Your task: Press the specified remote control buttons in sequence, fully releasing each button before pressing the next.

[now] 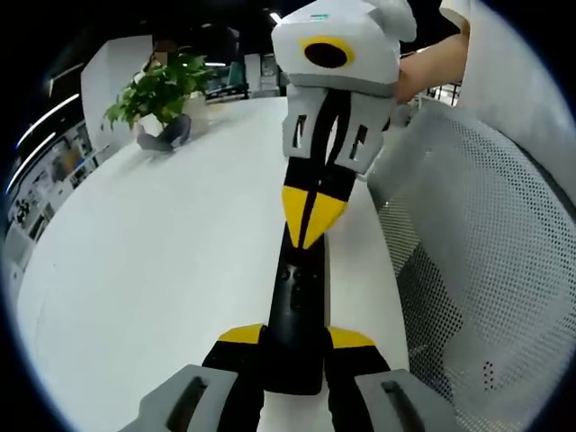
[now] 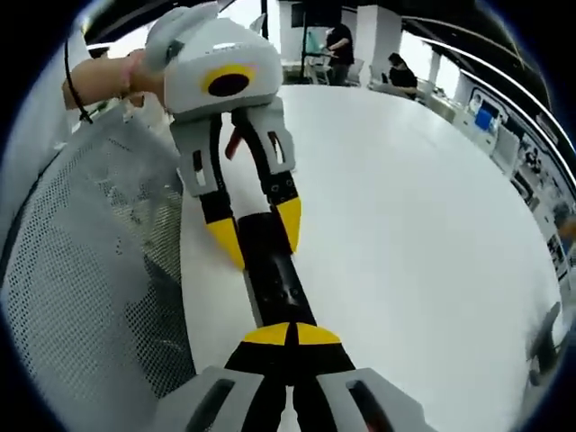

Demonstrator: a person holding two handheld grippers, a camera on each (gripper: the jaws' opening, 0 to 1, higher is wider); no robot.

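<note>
A long black remote control (image 1: 297,301) lies lengthwise over the white table (image 1: 162,270), close to its edge. My left gripper (image 1: 295,337) is shut on the remote's near end, one yellow tip on each side. My right gripper (image 1: 310,216) comes in from the far side with its yellow tips pressed together, pointing down onto the remote's far end. In the right gripper view the right gripper (image 2: 292,335) is shut, its joined tips on top of the remote (image 2: 274,270). The left gripper (image 2: 258,232) clamps the other end there.
A white mesh chair back (image 1: 486,252) (image 2: 90,270) stands right against the table edge beside the remote. A potted plant (image 1: 162,90) stands at the far end of the table. A person's hand (image 2: 99,76) holds the left gripper. People stand in the background (image 2: 340,40).
</note>
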